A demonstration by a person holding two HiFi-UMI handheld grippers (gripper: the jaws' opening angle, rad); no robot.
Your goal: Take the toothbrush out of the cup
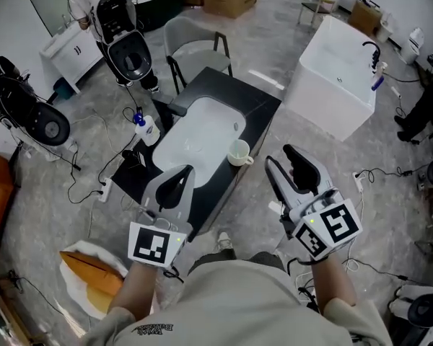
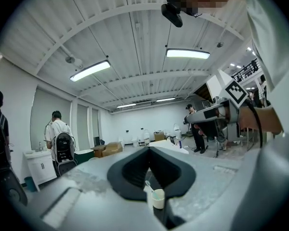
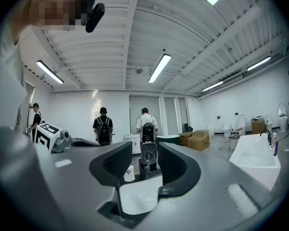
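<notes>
Fingers, left gripper (image 1: pixel 177 182): spread, nothing pinched | fingers, right gripper (image 1: pixel 289 166): spread, nothing pinched | toothbrush (image 2: pixel 148 186): tilted in cup (image 1: pixel 238 152), ahead of left fingers, in line with their gap, untouched | cup: left of right fingers, apart

Cup (image 1: pixel 238 152) stands beside the sink (image 1: pixel 195 139); left gripper (image 1: pixel 179 179) and right gripper (image 1: pixel 280 157) hover near.

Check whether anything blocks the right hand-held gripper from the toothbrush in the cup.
Nothing visible does. The thin toothbrush stands in the small pale cup at the edge of the black counter, open space between it and the open right hand-held gripper.
</notes>
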